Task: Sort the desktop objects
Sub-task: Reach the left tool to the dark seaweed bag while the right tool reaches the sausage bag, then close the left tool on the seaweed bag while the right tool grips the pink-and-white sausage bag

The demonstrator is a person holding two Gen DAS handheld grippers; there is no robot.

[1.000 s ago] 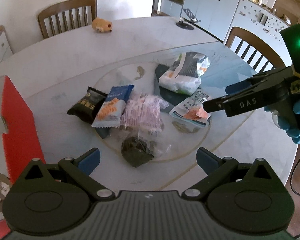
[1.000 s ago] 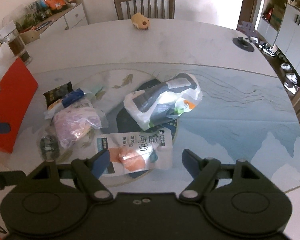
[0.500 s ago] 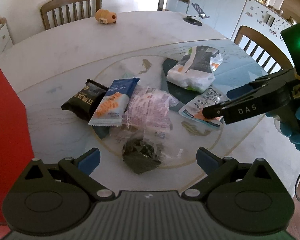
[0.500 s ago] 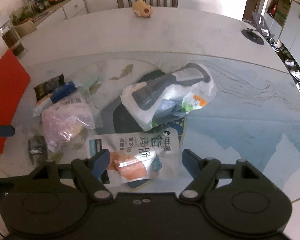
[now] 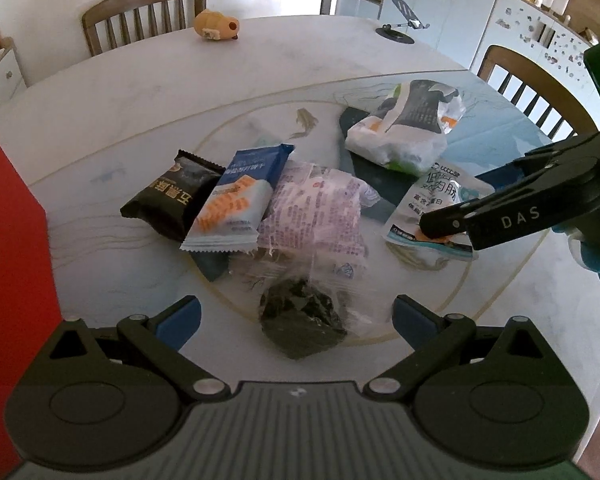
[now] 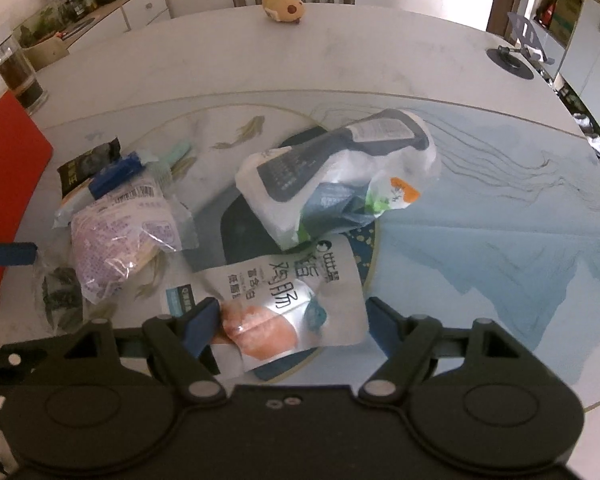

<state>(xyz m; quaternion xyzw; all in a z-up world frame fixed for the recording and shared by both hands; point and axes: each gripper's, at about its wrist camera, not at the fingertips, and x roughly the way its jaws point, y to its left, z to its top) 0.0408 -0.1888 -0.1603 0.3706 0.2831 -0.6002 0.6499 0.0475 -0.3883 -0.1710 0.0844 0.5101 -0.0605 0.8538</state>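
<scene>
Pick step, approach phase: right gripper (image 6: pixel 290 318) wide open, straddling chicken sausage pouch (image 6: pixel 278 300) lying on table w/ other snacks. Left gripper (image 5: pixel 296 316) wide, empty (over dark clear-wrapped snack (image 5: pixel 302 318)). Next: lower, close.

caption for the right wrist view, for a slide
Open right gripper poised over a white sausage pouch among snack packets on a round table.

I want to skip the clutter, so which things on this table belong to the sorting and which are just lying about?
To sort: black snack packet, blue biscuit packet, purple-print bag, dark lump in clear wrap, sausage pouch, white bag.
Lying about: plush toy, phone stand, glass jar.
</scene>
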